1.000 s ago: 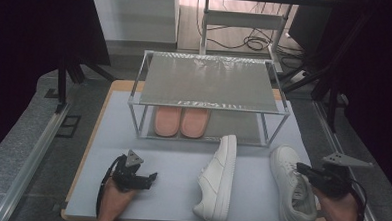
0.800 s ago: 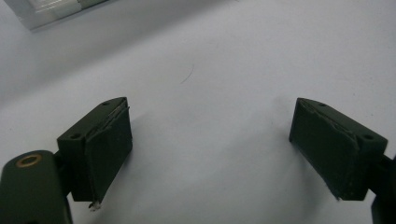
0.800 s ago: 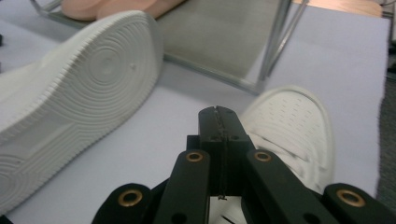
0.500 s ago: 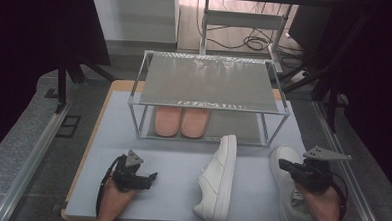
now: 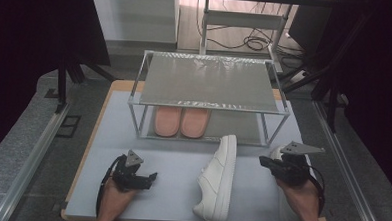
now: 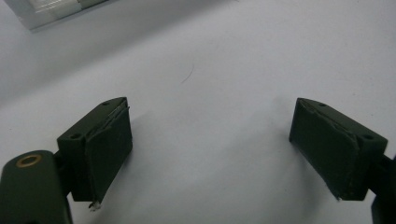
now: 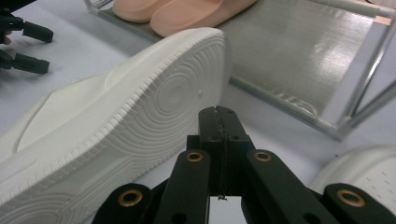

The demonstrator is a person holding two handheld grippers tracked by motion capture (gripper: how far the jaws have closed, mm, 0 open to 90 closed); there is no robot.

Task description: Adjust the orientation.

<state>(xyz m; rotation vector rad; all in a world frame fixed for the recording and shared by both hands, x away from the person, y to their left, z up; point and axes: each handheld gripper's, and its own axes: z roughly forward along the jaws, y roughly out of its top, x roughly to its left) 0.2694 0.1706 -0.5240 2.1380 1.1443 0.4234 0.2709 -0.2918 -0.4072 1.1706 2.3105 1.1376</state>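
High view: white sneaker [image 5: 217, 184] on its side on table [image 5: 177, 159], between left gripper [image 5: 148, 179] and right gripper [image 5: 264, 162]. Left gripper view: jaws wide, holding nothing. Right gripper view: jaws pressed together, near sneaker's sole [image 7: 140, 116].

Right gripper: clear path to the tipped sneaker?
Probably yes. The right gripper, jaws shut, points at the sneaker lying on its side; bare mat lies between them. It must open first.

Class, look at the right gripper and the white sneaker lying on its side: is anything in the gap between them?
Nothing visible. The shut right gripper points at the sneaker's sole across bare mat.
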